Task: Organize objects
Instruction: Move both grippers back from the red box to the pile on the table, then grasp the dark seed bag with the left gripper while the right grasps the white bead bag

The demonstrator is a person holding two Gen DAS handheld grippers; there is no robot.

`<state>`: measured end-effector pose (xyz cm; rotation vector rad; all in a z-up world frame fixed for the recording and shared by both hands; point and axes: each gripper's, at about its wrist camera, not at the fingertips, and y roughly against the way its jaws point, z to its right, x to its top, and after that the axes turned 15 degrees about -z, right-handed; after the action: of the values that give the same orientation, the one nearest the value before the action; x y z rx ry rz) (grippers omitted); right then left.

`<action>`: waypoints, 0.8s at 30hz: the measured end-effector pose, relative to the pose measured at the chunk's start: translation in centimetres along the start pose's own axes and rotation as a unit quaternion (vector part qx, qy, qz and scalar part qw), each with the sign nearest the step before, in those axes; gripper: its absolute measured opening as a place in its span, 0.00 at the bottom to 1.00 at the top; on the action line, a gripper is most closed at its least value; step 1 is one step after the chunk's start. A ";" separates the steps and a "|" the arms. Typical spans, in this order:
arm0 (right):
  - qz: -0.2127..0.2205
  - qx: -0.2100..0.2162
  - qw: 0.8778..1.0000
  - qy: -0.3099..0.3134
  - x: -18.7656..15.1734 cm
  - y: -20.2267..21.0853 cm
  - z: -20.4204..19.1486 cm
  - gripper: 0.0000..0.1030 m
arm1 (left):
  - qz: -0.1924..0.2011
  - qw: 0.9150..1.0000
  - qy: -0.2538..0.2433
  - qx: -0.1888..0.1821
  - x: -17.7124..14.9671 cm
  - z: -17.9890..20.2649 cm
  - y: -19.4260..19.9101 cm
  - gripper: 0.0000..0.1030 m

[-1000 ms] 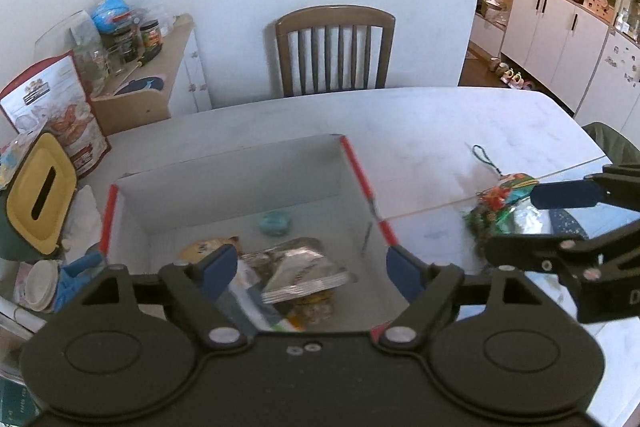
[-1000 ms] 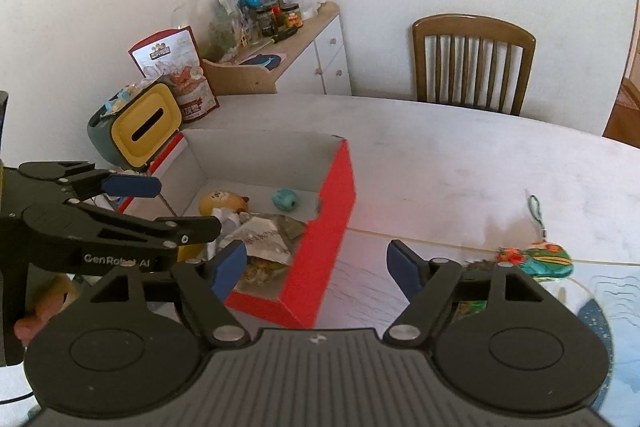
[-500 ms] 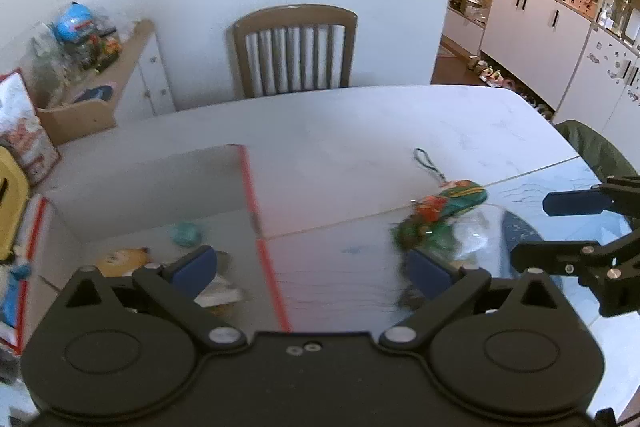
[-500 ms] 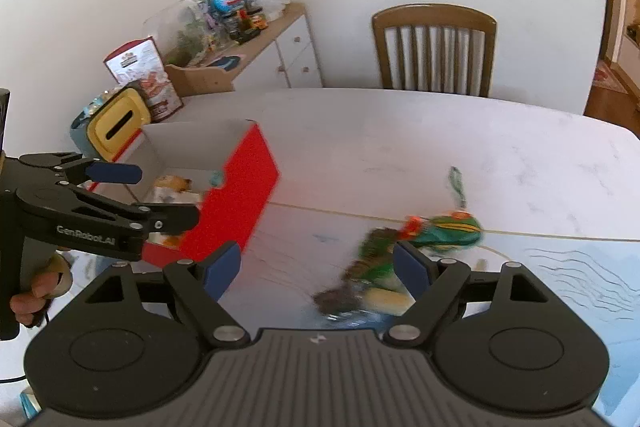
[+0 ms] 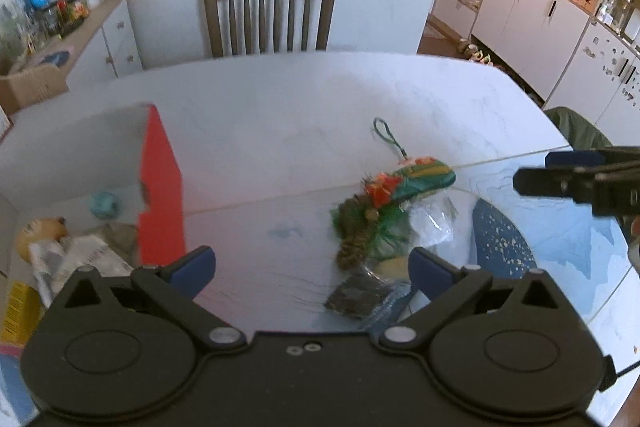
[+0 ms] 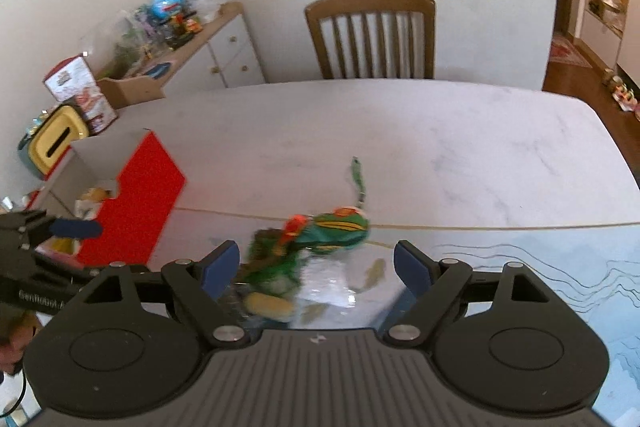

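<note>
A red-sided box (image 5: pixel 160 187) (image 6: pixel 132 203) stands at the table's left, holding a doll (image 5: pixel 40 235), a teal ball (image 5: pixel 105 205) and packets. Right of it lies a loose pile: a green and orange pouch with a cord (image 5: pixel 420 177) (image 6: pixel 336 227), green tinsel (image 5: pixel 360 227), a clear bag (image 5: pixel 430 219), a dark packet (image 5: pixel 356 295) and a yellow piece (image 6: pixel 268 305). My left gripper (image 5: pixel 312 265) is open, its right finger by the pile. My right gripper (image 6: pixel 318 263) is open, low over the pile. Each gripper shows in the other's view.
A wooden chair (image 5: pixel 268 15) stands at the table's far side. A cabinet (image 6: pixel 216 59) with jars and toys is at the back left, a yellow-lidded bin (image 6: pixel 56 143) beside the box. White cupboards (image 5: pixel 552 7) line the right. A blue patterned mat (image 5: pixel 560 235) covers the near right.
Both grippers have swung right, from over the box to the pile of loose objects. Both have stayed open with nothing in them.
</note>
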<state>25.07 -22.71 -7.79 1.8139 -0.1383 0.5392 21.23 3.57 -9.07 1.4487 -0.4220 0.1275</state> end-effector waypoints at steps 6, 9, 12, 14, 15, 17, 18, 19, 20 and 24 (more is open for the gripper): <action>-0.020 0.001 1.000 -0.006 0.1 -2.4 1.7 0.82 | -0.020 1.000 0.017 -0.007 -0.1 1.1 -2.8 0.99; -0.029 0.001 1.000 -0.005 0.1 -3.8 2.1 0.82 | -0.027 0.999 0.025 -0.007 -0.1 1.6 -4.0 0.99; -0.040 0.003 0.999 -0.004 0.1 -5.3 2.3 0.82 | -0.034 0.999 0.025 -0.003 -0.4 2.3 -5.3 0.99; -0.048 0.005 0.999 -0.004 0.1 -6.2 2.3 0.82 | -0.036 0.999 0.019 0.003 -0.5 2.7 -6.0 0.99; -0.052 0.009 0.999 -0.003 0.0 -6.7 2.3 0.82 | -0.037 0.999 0.015 0.004 -0.7 2.8 -6.4 0.99; -0.059 0.016 0.998 -0.003 0.0 -7.6 2.3 0.82 | -0.040 0.999 0.008 0.005 -0.9 2.8 -7.0 0.99; -0.062 0.018 0.998 -0.003 0.0 -8.0 2.2 0.82 | -0.042 0.999 0.007 0.006 -1.0 2.8 -7.4 0.99; -0.065 0.020 0.998 -0.003 0.0 -8.4 2.2 0.82 | -0.044 0.999 0.007 0.005 -1.1 2.7 -7.6 0.99; -0.067 0.021 0.998 -0.003 0.1 -8.7 2.2 0.82 | -0.045 0.999 0.007 0.003 -1.1 2.6 -7.9 0.99; -0.077 0.027 0.997 -0.004 0.1 -10.2 2.0 0.82 | -0.049 0.999 0.000 -0.009 -1.2 2.5 -8.5 0.99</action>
<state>29.45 -21.39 -17.09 1.8623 0.0114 0.4299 22.50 0.23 -17.29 1.4485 -0.3495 0.0443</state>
